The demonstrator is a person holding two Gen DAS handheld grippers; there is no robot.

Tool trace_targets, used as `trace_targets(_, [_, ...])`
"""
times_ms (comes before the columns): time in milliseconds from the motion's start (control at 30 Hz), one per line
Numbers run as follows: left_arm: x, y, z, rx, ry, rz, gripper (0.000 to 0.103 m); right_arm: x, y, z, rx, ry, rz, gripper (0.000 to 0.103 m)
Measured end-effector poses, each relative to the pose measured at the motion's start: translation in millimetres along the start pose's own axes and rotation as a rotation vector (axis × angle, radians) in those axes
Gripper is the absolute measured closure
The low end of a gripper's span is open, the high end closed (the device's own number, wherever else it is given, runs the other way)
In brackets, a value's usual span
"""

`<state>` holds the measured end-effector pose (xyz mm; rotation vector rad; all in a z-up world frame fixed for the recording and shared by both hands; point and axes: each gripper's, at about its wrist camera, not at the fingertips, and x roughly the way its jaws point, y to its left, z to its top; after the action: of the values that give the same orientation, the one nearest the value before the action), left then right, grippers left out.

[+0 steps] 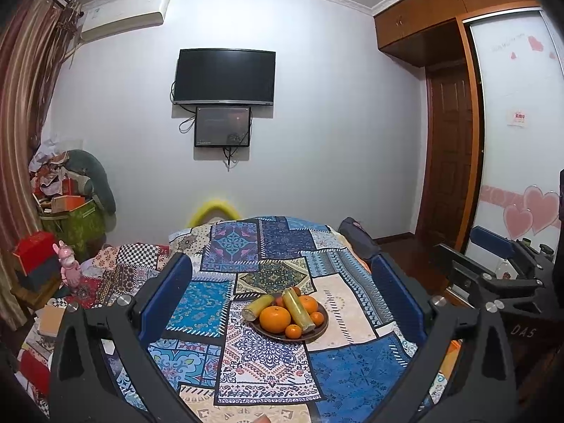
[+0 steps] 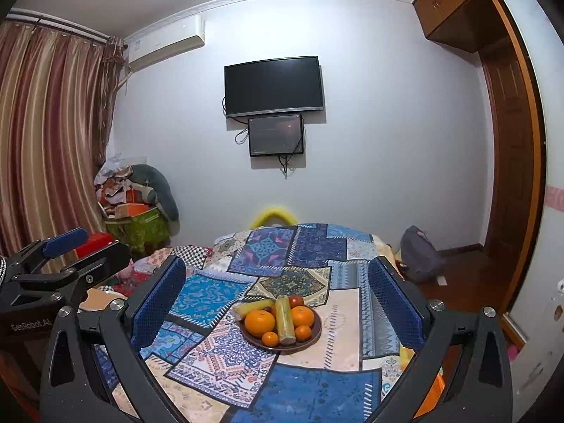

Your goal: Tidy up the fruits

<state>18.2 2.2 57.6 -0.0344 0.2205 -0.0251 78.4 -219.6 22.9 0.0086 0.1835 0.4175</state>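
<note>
My left gripper (image 1: 282,289) has its blue-padded fingers (image 1: 165,299) spread wide and holds nothing; my right gripper (image 2: 276,292) is spread just as wide and is also empty. Both hang above a table under a patchwork cloth (image 1: 352,370), side by side (each shows at the edge of the other's view). Framed between the fingers, resting on the cloth, is a brown plate (image 1: 319,329) heaped with fruit: a large orange (image 1: 275,318) at front, smaller ones around it, a red fruit (image 2: 296,300) at the back, and two yellow-green cane sticks (image 1: 298,308) lying across the pile. Beyond the table, a dark TV (image 1: 225,77) hangs on the pale wall, with striped curtains (image 2: 49,134) left and a wooden wardrobe (image 1: 440,28) right.
</note>
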Motion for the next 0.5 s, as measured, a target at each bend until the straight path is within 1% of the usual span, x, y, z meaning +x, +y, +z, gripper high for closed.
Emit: trace_targets(500, [1.2, 0.4, -1.5, 0.001, 0.0, 0.0, 0.0, 0.4, 0.3, 0.4, 0.0, 0.001, 0.0, 0.0])
